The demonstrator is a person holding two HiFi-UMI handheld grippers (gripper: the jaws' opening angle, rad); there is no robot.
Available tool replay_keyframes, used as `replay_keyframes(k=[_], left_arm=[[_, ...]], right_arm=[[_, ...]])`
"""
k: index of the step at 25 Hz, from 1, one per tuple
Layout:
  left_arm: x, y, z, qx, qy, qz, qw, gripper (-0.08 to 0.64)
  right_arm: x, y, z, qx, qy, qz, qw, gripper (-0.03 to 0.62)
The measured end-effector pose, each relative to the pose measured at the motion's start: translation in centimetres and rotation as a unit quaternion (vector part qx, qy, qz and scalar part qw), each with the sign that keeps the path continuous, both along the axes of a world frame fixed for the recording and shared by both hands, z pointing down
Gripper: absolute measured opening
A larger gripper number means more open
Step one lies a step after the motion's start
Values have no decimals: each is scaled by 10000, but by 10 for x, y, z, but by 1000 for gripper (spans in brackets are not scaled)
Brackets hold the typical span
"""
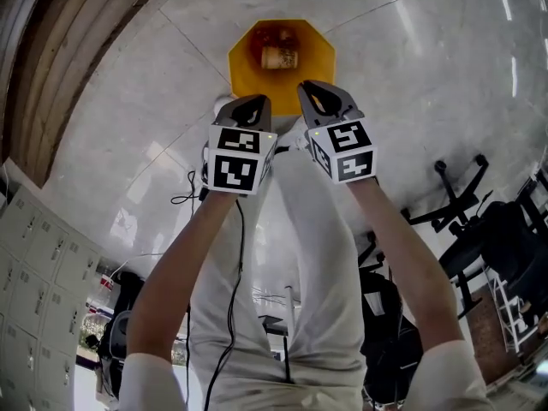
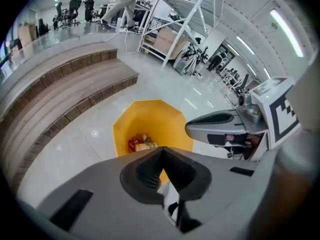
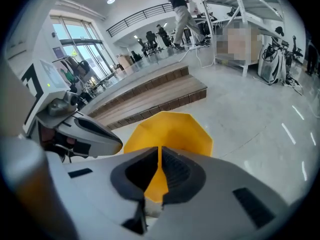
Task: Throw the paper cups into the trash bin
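Observation:
A yellow octagonal trash bin (image 1: 317, 62) stands on the pale floor just ahead of both grippers. Inside it lies a paper cup (image 1: 279, 57) on its side among red litter; the left gripper view shows the cup (image 2: 145, 145) in the bin (image 2: 150, 121) too. My left gripper (image 1: 256, 100) hovers at the bin's near rim, jaws shut with nothing between them, as seen in its own view (image 2: 162, 149). My right gripper (image 1: 307, 85) hangs beside it, also shut and empty (image 3: 160, 148). The bin (image 3: 170, 129) fills the middle of the right gripper view.
Wooden steps (image 2: 60, 94) rise left of the bin. Grey lockers (image 1: 30, 255) stand at the lower left, office chairs (image 1: 462, 204) at the right. A black cable (image 1: 184, 197) trails on the floor. Metal racks (image 2: 175, 14) and people stand far off.

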State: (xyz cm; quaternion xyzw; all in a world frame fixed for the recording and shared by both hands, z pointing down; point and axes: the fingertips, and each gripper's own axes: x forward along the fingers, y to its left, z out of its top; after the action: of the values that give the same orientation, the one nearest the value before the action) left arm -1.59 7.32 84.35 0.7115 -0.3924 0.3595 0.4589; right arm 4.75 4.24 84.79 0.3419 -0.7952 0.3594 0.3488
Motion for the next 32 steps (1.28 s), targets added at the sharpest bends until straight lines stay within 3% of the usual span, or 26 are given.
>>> replay_keyframes(k=[10, 17, 25, 32], left_arm=[[4, 0, -140, 243, 221, 32, 9995, 6], [14, 7, -264, 376, 385, -53, 9985, 6], [4, 18, -392, 754, 426, -302, 9958, 6], [-13, 12, -488, 1226, 491, -284, 9908, 6]], right_arm=[[2, 12, -138, 131, -55, -114, 9998, 23], [2, 14, -257, 335, -205, -75, 9992, 15], [1, 17, -378, 664, -312, 87, 9973, 15], [-10, 22, -472, 948, -451, -151, 9944, 11]])
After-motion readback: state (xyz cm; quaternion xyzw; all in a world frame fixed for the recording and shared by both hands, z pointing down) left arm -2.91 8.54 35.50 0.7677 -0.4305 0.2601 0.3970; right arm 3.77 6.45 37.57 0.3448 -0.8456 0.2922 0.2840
